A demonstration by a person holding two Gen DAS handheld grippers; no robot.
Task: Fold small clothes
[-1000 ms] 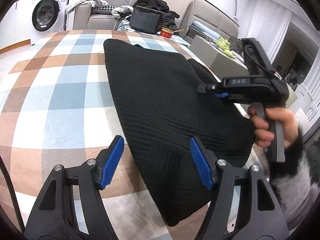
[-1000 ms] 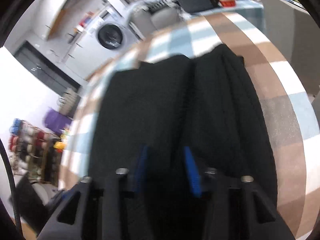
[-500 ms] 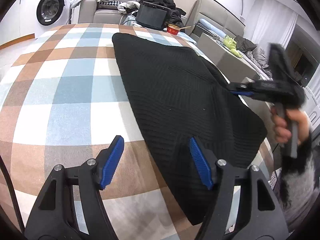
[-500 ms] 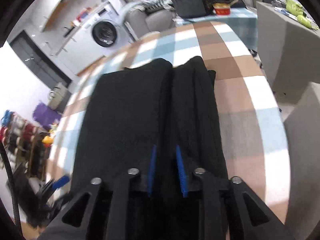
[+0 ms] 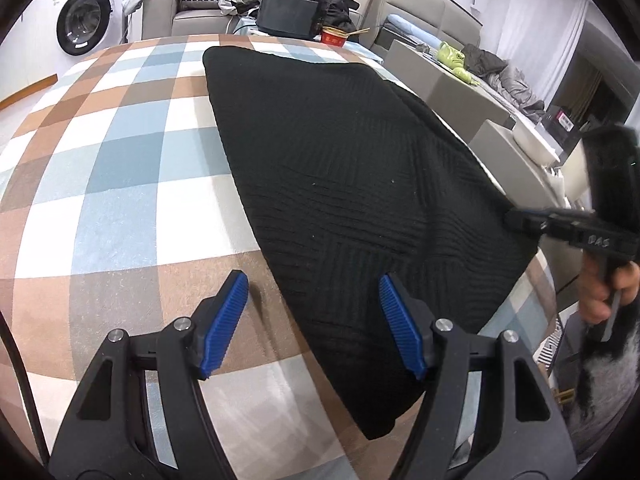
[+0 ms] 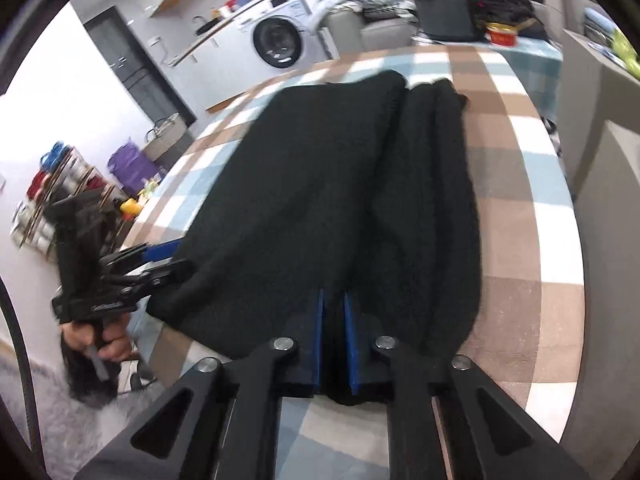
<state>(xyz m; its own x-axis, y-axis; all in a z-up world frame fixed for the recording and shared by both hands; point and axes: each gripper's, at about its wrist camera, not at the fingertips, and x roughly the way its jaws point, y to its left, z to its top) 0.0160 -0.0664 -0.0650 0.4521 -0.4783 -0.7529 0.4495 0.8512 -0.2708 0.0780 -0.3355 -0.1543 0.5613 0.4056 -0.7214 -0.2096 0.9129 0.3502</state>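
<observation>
Left gripper [image 5: 312,322] wide open, empty; right gripper [image 6: 333,342] pinching black sweater's [image 5: 360,184] near edge.
Long way running off toward washing machine [image 5: 82,20]; left nearer sweater's side edge.

I can make out "DAS" in pale letters on the black body of the right gripper [image 5: 520,220]. The white washing machine's [image 5: 86,20] labels are too small to read.

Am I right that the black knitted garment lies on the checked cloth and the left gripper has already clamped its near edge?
Not quite: the left gripper is open, one pad over the black knitted garment, clamping nothing, as the left wrist view shows. It does lie on the checked cloth.
</observation>
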